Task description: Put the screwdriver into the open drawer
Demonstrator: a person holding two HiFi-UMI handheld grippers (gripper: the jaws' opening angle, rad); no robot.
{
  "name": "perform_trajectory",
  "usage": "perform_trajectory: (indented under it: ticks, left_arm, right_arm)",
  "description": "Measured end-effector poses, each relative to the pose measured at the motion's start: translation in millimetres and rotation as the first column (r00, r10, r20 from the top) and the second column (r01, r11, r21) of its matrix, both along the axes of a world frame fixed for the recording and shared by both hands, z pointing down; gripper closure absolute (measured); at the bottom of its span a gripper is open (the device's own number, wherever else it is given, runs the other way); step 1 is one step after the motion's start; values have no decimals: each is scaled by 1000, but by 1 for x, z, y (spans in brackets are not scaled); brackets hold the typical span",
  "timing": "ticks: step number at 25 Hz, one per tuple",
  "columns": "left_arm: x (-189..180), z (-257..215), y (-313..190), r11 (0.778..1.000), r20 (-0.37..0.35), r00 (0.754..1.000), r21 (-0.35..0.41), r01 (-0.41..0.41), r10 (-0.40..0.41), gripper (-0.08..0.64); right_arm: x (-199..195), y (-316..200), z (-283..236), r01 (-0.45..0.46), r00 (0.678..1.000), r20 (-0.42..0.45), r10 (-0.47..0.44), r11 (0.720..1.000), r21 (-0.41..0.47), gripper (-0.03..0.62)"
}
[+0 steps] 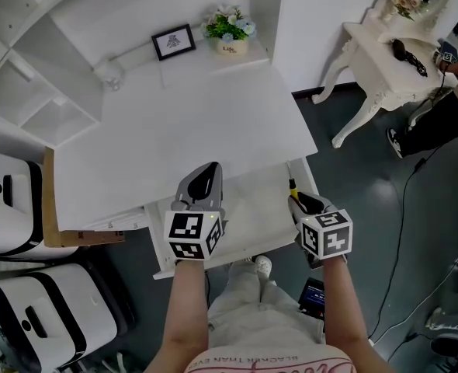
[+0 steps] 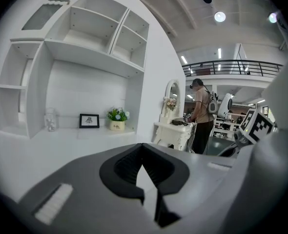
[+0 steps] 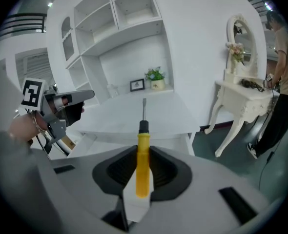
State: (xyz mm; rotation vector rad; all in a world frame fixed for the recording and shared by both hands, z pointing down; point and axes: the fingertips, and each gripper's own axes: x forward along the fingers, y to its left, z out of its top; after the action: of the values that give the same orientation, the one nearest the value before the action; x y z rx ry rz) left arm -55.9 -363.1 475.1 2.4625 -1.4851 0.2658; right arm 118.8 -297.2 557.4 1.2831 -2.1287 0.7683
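Right gripper (image 1: 300,200) grips the yellow-handled, metal-shaft screwdriver (image 3: 142,162) at lower centre of the right gripper view, shaft pointing ahead. Left gripper (image 2: 143,145) has its jaws together and empty. The open white wooden drawer (image 1: 248,224) lies just beyond, under the white desk (image 1: 182,130). Pickup looks done; placing it in the drawer is left.

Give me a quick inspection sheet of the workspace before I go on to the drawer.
Surface: white desk, bare in the middle.
Job's things: screwdriver held by the right gripper, tip forward; drawer open under the desk's front edge.
Clutter: picture frame, flower pot and glass jar at the desk's back.
Grippers: right gripper shut on the screwdriver over the drawer's right side; left gripper jaws together, empty.
Cables: one cable on the floor at right.
Surroundings: dressing table with a person beside it; white cases on the floor at left.
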Motion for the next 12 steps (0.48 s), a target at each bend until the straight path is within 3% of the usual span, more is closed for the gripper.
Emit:
perform_trajectory:
  ticks: [7, 12]
  left_arm:
    - [-3, 14, 0, 999, 10, 1000, -34, -11, 11, 554]
    - [-1, 22, -3, 999, 18, 1000, -48, -21, 22, 554]
  right_arm:
    - [-4, 1, 45, -21, 1000, 8, 23, 985, -170, 508]
    - [3, 6, 76, -82, 996, 12, 92, 937, -341, 508]
